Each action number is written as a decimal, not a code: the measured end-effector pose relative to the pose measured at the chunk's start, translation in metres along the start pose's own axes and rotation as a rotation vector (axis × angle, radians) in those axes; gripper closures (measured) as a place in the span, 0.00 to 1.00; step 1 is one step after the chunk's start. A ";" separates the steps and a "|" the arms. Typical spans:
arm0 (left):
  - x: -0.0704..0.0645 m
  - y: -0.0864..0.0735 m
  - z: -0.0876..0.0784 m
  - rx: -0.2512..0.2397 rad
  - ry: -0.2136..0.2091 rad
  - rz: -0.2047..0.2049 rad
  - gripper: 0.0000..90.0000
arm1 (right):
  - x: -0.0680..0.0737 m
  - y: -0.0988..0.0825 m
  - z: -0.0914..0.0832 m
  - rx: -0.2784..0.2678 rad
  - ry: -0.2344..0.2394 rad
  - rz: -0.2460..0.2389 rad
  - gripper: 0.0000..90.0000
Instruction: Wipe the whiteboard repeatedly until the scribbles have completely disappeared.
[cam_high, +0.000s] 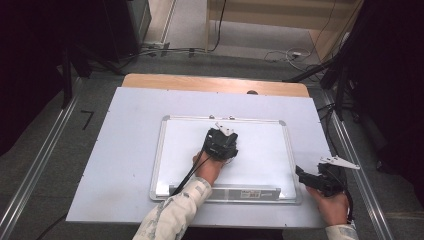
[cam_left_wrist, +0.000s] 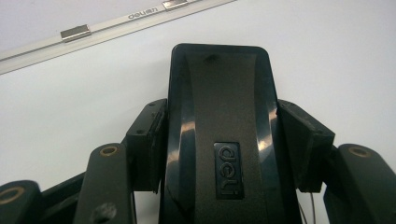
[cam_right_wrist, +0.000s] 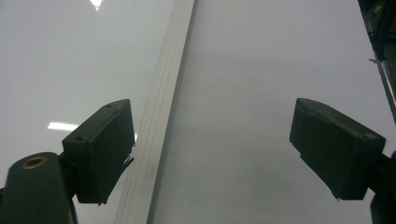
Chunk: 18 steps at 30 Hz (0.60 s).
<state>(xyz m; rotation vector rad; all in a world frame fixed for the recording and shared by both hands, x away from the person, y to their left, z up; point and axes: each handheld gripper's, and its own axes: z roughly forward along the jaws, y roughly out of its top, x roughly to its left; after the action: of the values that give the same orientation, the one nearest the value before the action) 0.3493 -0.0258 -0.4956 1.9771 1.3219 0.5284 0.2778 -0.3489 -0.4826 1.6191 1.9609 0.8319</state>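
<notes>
- While the left gripper (cam_left_wrist: 224, 140) has its jaws clamped on the flanks of the black eraser (cam_left_wrist: 223, 121), that eraser sits near the middle of the whiteboard (cam_high: 260, 150), nose pointing to 12 o'clock in the left gripper view.
- Pads (cam_left_wrist: 148, 140) bite both sides squarely, so the hold looks sound; I'd judge the wiping stroke is the job in hand.
- Keep the eraser's underside flat on the board, no rocking onto an edge, and press evenly.
- Run strokes parallel to the top frame rail (cam_left_wrist: 93, 35), which lies toward 11 o'clock of the eraser, and stop short of its clips.
- Over at 4 o'clock of the board in the high view, the right gripper (cam_high: 322, 177) waits with jaws spread wide and nothing between them, just off the board's side frame (cam_right_wrist: 163, 116).
- My advice: let that free hand steady the frame if the board starts sliding on the table (cam_high: 125, 150).
</notes>
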 end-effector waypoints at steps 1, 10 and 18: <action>0.000 0.000 0.000 0.000 0.000 0.000 0.45 | 0.000 0.000 0.000 0.000 0.000 0.000 0.14; -0.006 0.000 0.000 0.003 -0.017 0.022 0.45 | 0.000 0.000 0.000 0.001 -0.002 0.002 0.14; -0.013 0.001 0.001 0.007 -0.021 0.037 0.45 | 0.001 0.000 0.000 0.004 -0.004 0.000 0.14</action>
<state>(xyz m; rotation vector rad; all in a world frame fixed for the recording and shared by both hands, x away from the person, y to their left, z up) 0.3450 -0.0383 -0.4953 2.0110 1.2778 0.5200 0.2779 -0.3475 -0.4826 1.6211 1.9612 0.8249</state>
